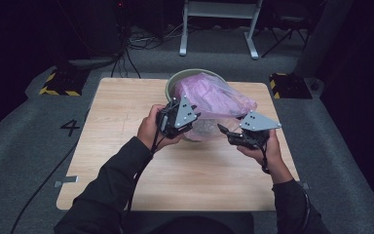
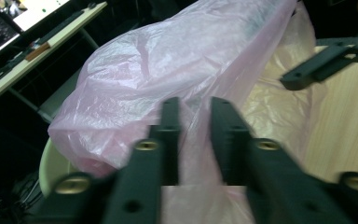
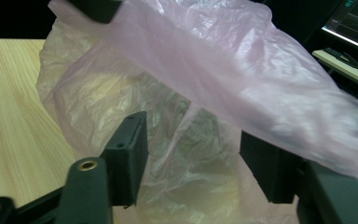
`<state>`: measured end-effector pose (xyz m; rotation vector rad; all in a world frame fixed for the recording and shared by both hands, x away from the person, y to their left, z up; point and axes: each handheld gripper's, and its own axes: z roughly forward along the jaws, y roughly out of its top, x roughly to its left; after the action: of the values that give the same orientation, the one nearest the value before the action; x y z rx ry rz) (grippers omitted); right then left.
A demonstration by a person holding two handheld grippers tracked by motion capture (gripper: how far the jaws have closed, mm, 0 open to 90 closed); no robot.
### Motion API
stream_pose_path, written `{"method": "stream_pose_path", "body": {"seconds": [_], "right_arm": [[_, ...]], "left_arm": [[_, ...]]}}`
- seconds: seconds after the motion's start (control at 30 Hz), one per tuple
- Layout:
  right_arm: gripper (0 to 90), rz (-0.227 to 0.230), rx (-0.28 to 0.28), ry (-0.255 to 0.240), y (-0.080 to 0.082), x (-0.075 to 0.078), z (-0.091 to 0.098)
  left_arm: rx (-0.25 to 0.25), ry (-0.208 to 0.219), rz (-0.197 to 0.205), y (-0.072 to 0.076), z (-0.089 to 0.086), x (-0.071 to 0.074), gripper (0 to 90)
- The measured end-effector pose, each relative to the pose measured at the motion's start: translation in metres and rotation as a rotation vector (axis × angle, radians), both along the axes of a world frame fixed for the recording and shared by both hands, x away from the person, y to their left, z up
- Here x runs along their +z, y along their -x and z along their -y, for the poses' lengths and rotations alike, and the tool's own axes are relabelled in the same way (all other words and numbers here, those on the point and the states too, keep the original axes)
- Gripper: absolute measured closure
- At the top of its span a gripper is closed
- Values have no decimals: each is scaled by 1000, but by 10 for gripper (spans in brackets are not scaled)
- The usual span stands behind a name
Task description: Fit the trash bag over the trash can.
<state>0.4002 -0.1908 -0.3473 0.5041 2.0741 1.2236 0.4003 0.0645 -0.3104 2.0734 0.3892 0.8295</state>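
A thin pink plastic bag (image 1: 214,95) sits in a pale green bin (image 1: 185,75) at the far middle of the wooden table (image 1: 126,122), bulging up over the rim. My left gripper (image 1: 196,117) is at the bag's near left side. In the left gripper view its jaws (image 2: 195,105) stand a narrow gap apart, with a fold of the bag (image 2: 168,60) in that gap. My right gripper (image 1: 224,130) is at the bag's near right. Its jaws (image 3: 191,130) stand wide apart and open, with loose film (image 3: 223,60) sagging between them and over the right one.
The bin's rim (image 2: 51,163) shows under the bag at lower left. Bare wood lies on the near half of the table (image 1: 199,180). Around the table are grey carpet, cables, a white stand's legs (image 1: 219,29) behind, and yellow-black striped blocks (image 1: 58,83).
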Motion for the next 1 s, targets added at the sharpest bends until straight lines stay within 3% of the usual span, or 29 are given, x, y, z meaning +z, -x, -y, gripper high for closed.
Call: {"method": "stream_pose_path", "body": {"seconds": [0.03, 0.1, 0.23, 0.53, 0.73, 1.0], "right_arm": [[403, 4, -1, 9, 0, -1, 0], [375, 7, -5, 16, 1, -4, 0], [351, 18, -39, 11, 0, -7, 3], [331, 27, -119, 11, -14, -16, 8], [341, -10, -91, -25, -22, -21, 6], [258, 9, -70, 29, -16, -25, 5]], "left_arm": [[1, 4, 0, -1, 0, -1, 839], [10, 22, 4, -4, 0, -1, 898], [22, 57, 6, -7, -5, 2, 900], [13, 129, -38, -14, -22, 4, 900], [2, 139, -40, -14, -23, 5, 900], [10, 151, -43, -15, -27, 5, 900]]}}
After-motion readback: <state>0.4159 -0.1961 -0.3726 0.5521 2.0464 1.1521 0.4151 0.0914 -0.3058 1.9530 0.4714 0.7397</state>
